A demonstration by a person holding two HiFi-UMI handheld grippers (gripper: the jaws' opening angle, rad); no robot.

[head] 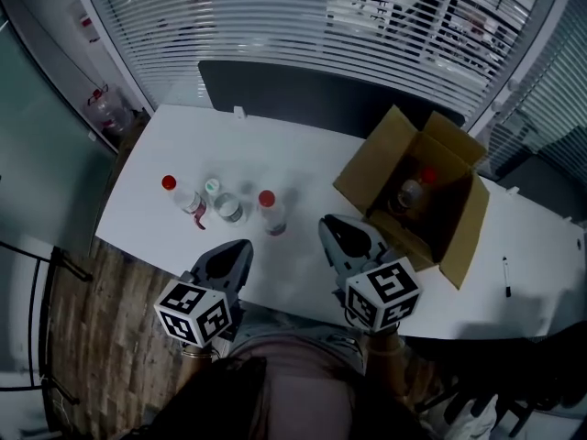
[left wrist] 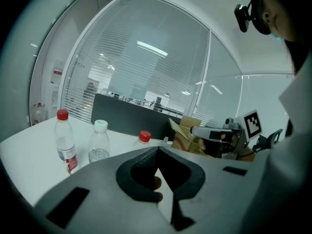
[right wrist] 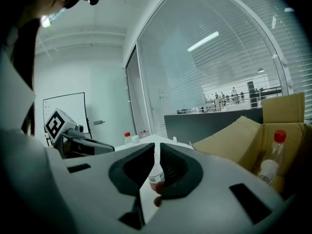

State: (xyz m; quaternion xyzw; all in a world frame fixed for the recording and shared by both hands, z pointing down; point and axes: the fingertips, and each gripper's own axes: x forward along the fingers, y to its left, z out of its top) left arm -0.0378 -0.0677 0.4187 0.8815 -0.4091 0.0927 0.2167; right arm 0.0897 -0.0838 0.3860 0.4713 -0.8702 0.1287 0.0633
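Three clear plastic bottles stand on the white table (head: 303, 168): a red-capped one (head: 183, 195), a green-capped one (head: 223, 202) and another red-capped one (head: 271, 212). My left gripper (head: 240, 246) hovers just in front of them, jaws shut and empty (left wrist: 159, 149). My right gripper (head: 328, 223) is shut too (right wrist: 157, 146), between the nearest red-capped bottle and an open cardboard box (head: 454, 223). A red-capped bottle (head: 415, 189) stands inside the box (right wrist: 243, 135), also visible from the right gripper (right wrist: 273, 155). Through its jaws' opening I see part of a labelled bottle (right wrist: 156, 175).
A dark panel (head: 303, 94) runs along the table's far edge, with slatted glass walls behind it. A pen (head: 505, 276) lies right of the box. Wooden floor (head: 101, 337) shows past the table's left and near edges. The box flaps stand open.
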